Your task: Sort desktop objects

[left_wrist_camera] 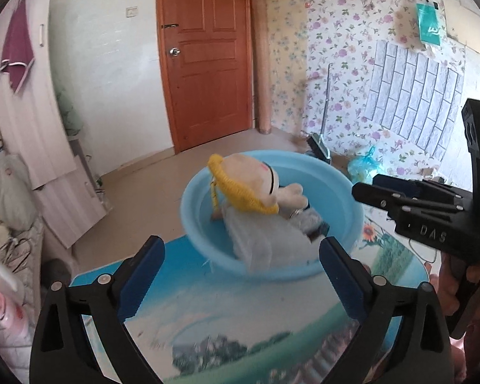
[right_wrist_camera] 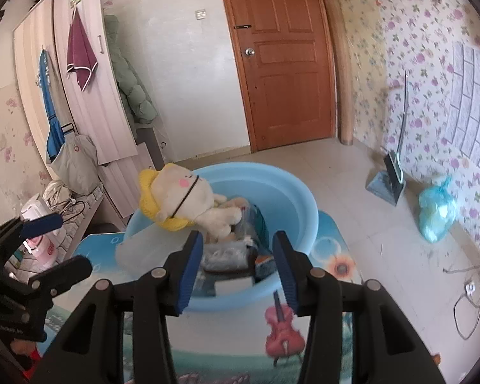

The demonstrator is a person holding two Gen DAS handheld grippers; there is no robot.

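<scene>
A light blue basin (left_wrist_camera: pixel 352 224) (right_wrist_camera: pixel 297 198) stands on the picture-printed table (left_wrist_camera: pixel 240 320) (right_wrist_camera: pixel 332 265). In it lies a cream plush toy with yellow trim (left_wrist_camera: pixel 249 176) (right_wrist_camera: pixel 182 192), its head over the rim. A frosted white plastic piece (left_wrist_camera: pixel 262 243) (right_wrist_camera: pixel 144 249) and several packets (right_wrist_camera: pixel 233 249) also lie inside. My left gripper (left_wrist_camera: pixel 243 249) (right_wrist_camera: pixel 70 241) is open just before the basin's near wall, holding nothing. My right gripper (right_wrist_camera: pixel 236 243) (left_wrist_camera: pixel 366 185) is open at the basin's rim, above the packets, with nothing between its fingers.
A brown door (right_wrist_camera: pixel 284 57) is shut at the back. A dustpan and broom (right_wrist_camera: pixel 390 179) and a blue bag (right_wrist_camera: pixel 438 211) sit on the floor by the flowered wall. Wardrobe (right_wrist_camera: pixel 80 80) and clutter stand left. Cables (right_wrist_camera: pixel 470 297) lie on the floor right.
</scene>
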